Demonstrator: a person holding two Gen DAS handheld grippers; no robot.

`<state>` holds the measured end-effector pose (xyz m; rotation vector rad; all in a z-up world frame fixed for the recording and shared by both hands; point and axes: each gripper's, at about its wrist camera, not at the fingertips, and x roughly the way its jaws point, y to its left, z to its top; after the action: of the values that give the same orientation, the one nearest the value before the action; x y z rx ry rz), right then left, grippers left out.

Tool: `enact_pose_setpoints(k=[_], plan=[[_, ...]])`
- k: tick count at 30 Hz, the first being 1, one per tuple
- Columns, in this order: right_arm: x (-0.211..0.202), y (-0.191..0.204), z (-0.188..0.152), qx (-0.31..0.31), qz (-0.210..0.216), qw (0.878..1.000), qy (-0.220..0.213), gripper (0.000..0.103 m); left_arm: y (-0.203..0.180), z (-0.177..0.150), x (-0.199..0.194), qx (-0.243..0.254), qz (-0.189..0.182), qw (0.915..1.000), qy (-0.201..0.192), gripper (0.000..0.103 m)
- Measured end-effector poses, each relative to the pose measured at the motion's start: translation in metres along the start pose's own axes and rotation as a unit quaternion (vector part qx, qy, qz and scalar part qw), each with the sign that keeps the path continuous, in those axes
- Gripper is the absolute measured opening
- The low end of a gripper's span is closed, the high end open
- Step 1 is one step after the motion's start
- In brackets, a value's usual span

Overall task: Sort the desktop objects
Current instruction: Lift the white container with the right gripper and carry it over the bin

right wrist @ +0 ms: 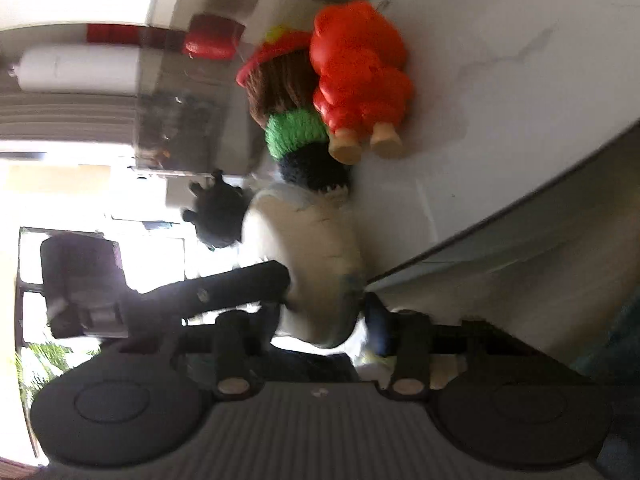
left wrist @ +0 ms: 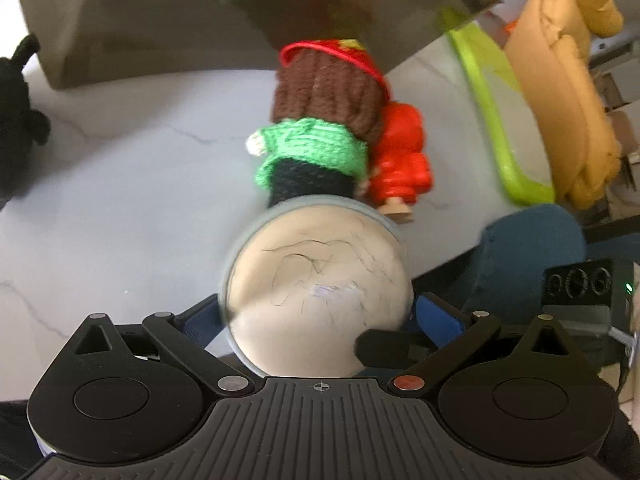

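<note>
Left gripper (left wrist: 318, 312) was clamped on a cream disc (left wrist: 318, 292), blue pads pressing both sides of its grey rim; disc face carried thin dark scribbles. The disc's far edge met the base of a knitted doll (left wrist: 320, 128): brown hair, green top, dark legs, red hat. A red figure (left wrist: 402, 152) lay against the doll on the marble table (left wrist: 120, 200), tan feet toward the camera. Behind them stood a clear box (left wrist: 140, 20); a black plush (left wrist: 16, 128) sat at the table's left edge.

Right view was rolled sideways and blurred. Right gripper (right wrist: 324, 304) sat around the same disc (right wrist: 316, 256), seen edge-on; couldn't tell whether its pads pressed.
</note>
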<state>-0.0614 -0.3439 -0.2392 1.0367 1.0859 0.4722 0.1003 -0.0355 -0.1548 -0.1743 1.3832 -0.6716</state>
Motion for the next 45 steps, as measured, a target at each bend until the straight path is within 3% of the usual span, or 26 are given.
enact_pose_setpoints(k=[7,14,18,20,25,29,32,35,37,39,43,44,45], plan=[[-0.020,0.026,0.005,-0.074,-0.026,0.994,-0.074,0.038,0.016,0.012,-0.020,-0.066,-0.021,0.9960,-0.057,0.103],[-0.006,0.045,0.016,-0.167,-0.052,0.980,-0.095,0.040,0.029,0.024,-0.013,-0.108,-0.044,0.9916,-0.056,0.103],[0.000,0.049,0.017,-0.191,-0.053,0.975,-0.104,0.043,0.029,0.024,-0.008,-0.104,-0.036,0.9929,-0.044,0.103],[0.006,0.051,0.018,-0.197,-0.055,0.973,-0.104,0.051,0.027,0.025,-0.005,-0.102,-0.032,0.9934,-0.042,0.103],[0.021,0.058,0.020,-0.188,-0.055,0.976,-0.099,0.041,0.006,0.019,-0.033,-0.044,0.040,0.9931,-0.101,0.103],[0.010,0.076,0.024,-0.169,-0.038,0.980,-0.100,0.041,-0.015,0.011,-0.074,-0.007,0.052,0.9853,-0.163,0.103],[-0.007,0.120,0.028,-0.215,-0.034,0.970,-0.111,0.041,-0.026,0.010,-0.119,0.011,0.039,0.9745,-0.221,0.103],[-0.025,0.171,0.039,-0.267,-0.047,0.954,-0.125,0.041,-0.026,0.022,-0.169,-0.003,0.045,0.9556,-0.291,0.103],[-0.029,0.205,0.056,-0.297,-0.063,0.942,-0.143,0.041,-0.013,0.030,-0.201,-0.040,0.051,0.9365,-0.345,0.103],[-0.028,0.233,0.075,-0.315,-0.079,0.933,-0.155,0.041,0.006,0.036,-0.222,-0.078,0.052,0.9227,-0.374,0.103],[0.005,0.254,0.136,-0.283,-0.109,0.944,-0.131,0.041,0.048,0.038,-0.227,-0.117,0.065,0.9160,-0.378,0.103],[0.020,0.254,0.154,-0.267,-0.124,0.949,-0.118,0.041,0.057,0.040,-0.224,-0.122,0.067,0.9179,-0.371,0.103],[0.036,0.252,0.170,-0.253,-0.142,0.952,-0.094,0.041,0.064,0.043,-0.214,-0.119,0.072,0.9267,-0.349,0.103]])
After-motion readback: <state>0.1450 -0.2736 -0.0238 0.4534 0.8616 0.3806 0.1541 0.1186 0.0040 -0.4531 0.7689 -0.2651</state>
